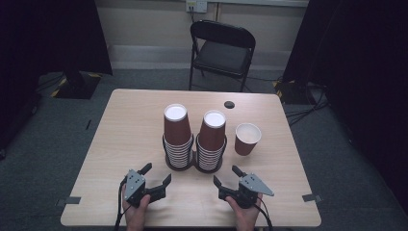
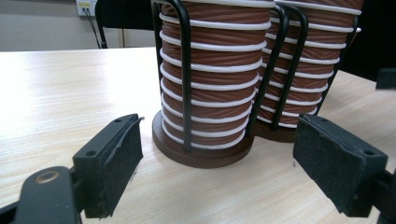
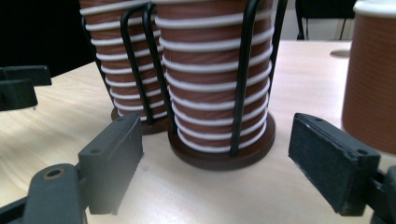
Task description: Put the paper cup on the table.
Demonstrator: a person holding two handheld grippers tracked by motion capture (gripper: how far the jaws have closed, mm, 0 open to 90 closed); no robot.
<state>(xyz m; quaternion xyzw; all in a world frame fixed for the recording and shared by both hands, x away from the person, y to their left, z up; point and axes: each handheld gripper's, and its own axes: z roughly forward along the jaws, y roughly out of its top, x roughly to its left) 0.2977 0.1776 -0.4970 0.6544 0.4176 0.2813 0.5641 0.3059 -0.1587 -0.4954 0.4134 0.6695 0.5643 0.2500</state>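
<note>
Both my tools rest low on the pale wooden bench (image 1: 125, 120), the left tool (image 1: 157, 175) and right tool (image 1: 226, 175) each spread wide and holding nothing. Just ahead of them stands the black wire double holder (image 1: 194, 162) with two stacks of brown ribbed paper cups (image 1: 179, 139); a lone brown paper cup (image 1: 247, 138) sits beyond my right tool. To lift a cup cleanly, I would approach above the wires and pinch gently.
</note>
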